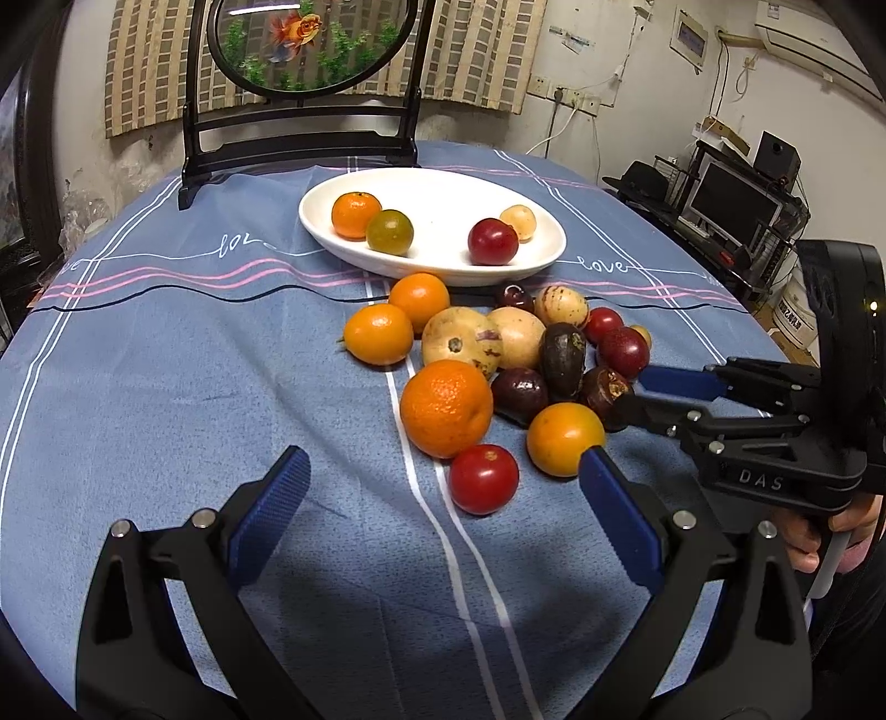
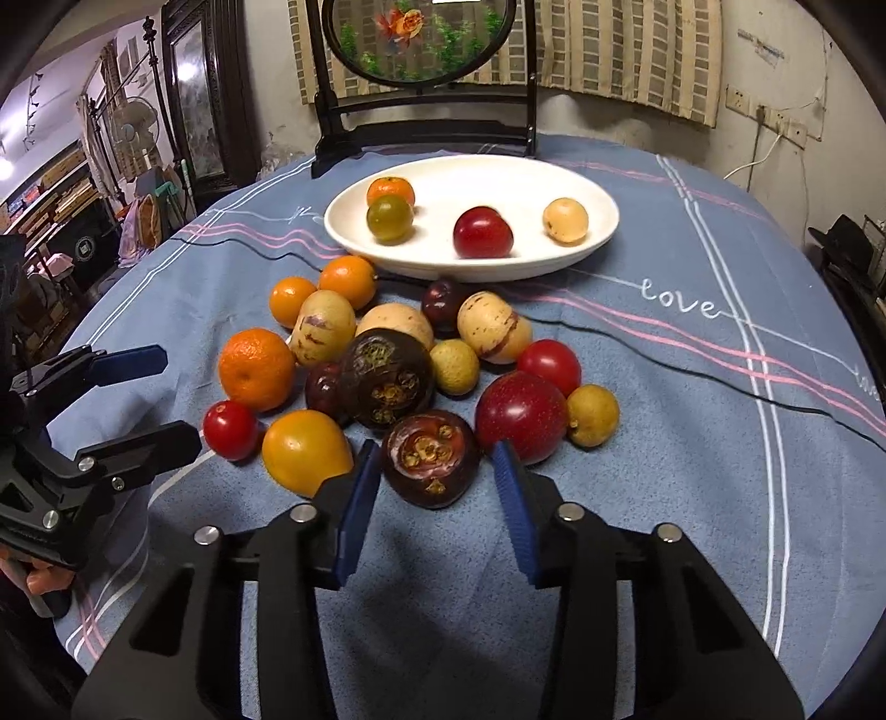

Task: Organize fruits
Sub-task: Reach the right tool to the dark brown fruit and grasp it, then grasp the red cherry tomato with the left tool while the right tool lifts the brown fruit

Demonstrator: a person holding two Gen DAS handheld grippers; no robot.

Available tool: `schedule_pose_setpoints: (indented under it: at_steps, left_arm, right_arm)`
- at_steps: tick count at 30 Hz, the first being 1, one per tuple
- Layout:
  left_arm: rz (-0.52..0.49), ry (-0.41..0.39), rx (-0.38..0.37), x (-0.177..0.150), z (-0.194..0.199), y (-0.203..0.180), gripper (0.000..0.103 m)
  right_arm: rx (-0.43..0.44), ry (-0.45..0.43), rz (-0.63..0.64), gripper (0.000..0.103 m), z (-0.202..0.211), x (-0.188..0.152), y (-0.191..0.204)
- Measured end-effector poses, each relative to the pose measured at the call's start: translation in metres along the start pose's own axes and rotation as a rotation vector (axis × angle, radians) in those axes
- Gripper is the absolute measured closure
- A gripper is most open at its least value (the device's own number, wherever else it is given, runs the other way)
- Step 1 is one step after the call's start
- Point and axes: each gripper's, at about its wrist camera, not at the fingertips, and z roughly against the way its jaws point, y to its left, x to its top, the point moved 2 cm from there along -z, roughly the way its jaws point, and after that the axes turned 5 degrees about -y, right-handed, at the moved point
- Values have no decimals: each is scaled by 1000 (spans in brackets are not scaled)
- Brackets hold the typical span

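A white oval plate [image 1: 437, 191] [image 2: 554, 183] holds an orange, a green citrus, a red plum and a pale yellow fruit. Before it on the blue cloth lies a heap of several oranges, pepino melons, tomatoes, plums and dark mangosteens. My right gripper [image 2: 437, 451] [image 1: 631, 396] has its blue pads on either side of the nearest mangosteen [image 2: 431, 458] [image 1: 606, 394]; the left pad is close against it, and a slim gap shows at the right pad. My left gripper [image 1: 443, 465] [image 2: 177, 396] hangs wide open just before a red tomato [image 1: 483, 479] [image 2: 230, 429], holding nothing.
A black stand with a round goldfish panel [image 1: 310, 44] [image 2: 421, 39] rises behind the plate. A yellow-orange fruit [image 2: 304, 451] and a big red plum [image 2: 520, 415] flank the mangosteen closely. Bare cloth lies at the near edge and to the right [image 2: 692, 443].
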Motion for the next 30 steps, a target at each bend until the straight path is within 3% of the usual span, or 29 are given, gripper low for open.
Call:
schedule_pose_setpoints:
  at_steps: [9,18,22,24,30]
  left_arm:
    - [-13,7,-9,0,-2,-2,4]
    - [-13,7,-14,0,-1,-2,4]
    - [-19,7,-72,-1,0,-5,5]
    - [-36,9,-99,-2,1,-10,8]
    - [-14,75,-142,-4,-13,-9,45]
  right_arm:
    - [9,46,-17,62,-17,3,-2]
    - [-39,50,50,60,-29,6,6]
    - [-39,40,43,61,-26,5,5]
    - [-23,10,27,61,-17,7,4]
    - [0,-55,7,61,0,11,3]
